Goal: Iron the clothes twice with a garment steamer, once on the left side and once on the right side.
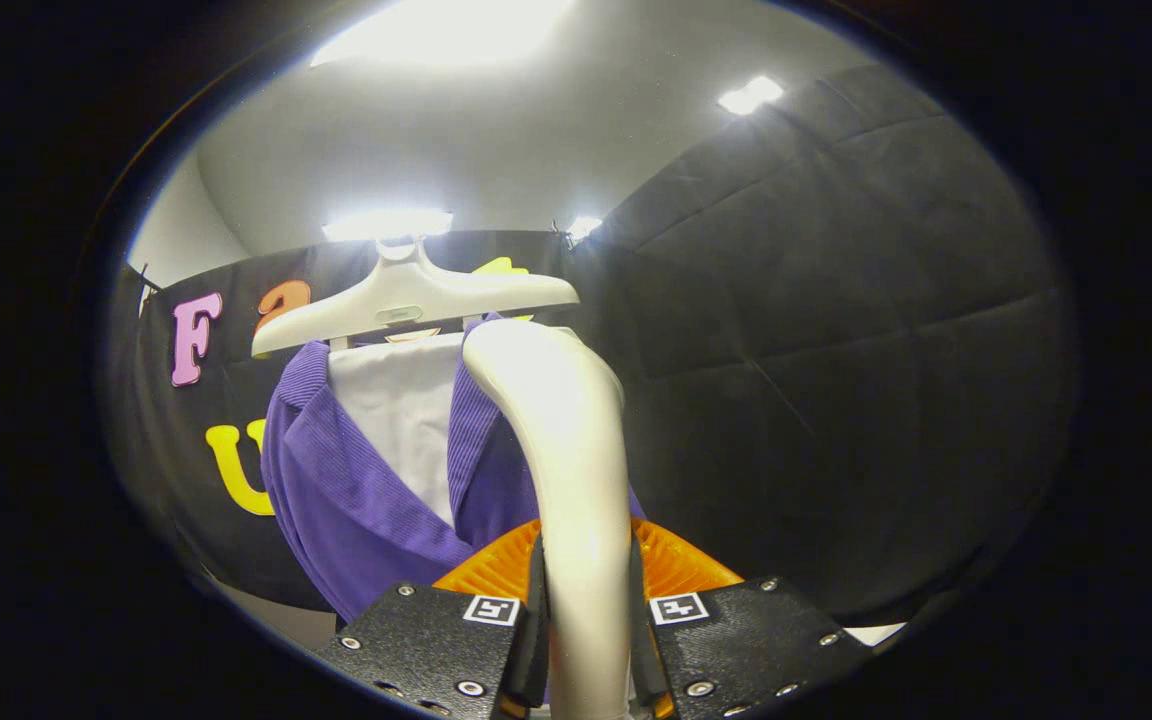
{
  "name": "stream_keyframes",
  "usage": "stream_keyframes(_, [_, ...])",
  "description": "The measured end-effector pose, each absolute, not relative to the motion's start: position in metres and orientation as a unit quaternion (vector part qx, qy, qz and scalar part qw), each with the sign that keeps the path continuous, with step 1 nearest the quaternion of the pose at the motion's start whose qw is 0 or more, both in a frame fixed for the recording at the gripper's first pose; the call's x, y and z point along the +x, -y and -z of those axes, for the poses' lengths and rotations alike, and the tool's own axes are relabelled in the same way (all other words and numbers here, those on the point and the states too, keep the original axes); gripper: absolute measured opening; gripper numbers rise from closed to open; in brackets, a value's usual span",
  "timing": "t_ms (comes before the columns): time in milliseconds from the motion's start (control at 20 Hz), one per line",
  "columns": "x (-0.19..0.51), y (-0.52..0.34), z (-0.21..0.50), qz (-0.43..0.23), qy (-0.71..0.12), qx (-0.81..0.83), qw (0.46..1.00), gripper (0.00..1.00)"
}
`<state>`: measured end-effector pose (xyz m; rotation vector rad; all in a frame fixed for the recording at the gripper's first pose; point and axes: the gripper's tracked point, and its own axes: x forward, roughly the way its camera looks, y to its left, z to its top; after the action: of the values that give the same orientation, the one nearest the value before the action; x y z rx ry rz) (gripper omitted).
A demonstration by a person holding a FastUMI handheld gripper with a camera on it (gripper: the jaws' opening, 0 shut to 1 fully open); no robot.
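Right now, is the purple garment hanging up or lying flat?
Hanging: the purple garment drapes from a white hanger, beyond the gripper shut on the steamer.

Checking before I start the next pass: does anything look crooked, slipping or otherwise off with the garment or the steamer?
The white hanger sits tilted, one end lower than the other, though the lens may exaggerate this. The purple garment hangs open on it. The gripper is shut on the steamer handle, held upright.

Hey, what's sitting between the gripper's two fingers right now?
In the gripper view, the white steamer handle stands between the fingers of the gripper, both pressing on it. It rises in front of the purple garment on the white hanger.
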<state>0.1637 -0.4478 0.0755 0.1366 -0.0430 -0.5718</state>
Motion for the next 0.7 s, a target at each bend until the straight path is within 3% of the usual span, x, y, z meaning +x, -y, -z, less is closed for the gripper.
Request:
stream_keyframes(450, [0.231, 0.449, -0.011, 0.296, -0.037, -0.015, 0.954, 0.33])
stream_keyframes(700, [0.212, 0.459, 0.049, 0.298, -0.080, -0.049, 0.950, 0.33])
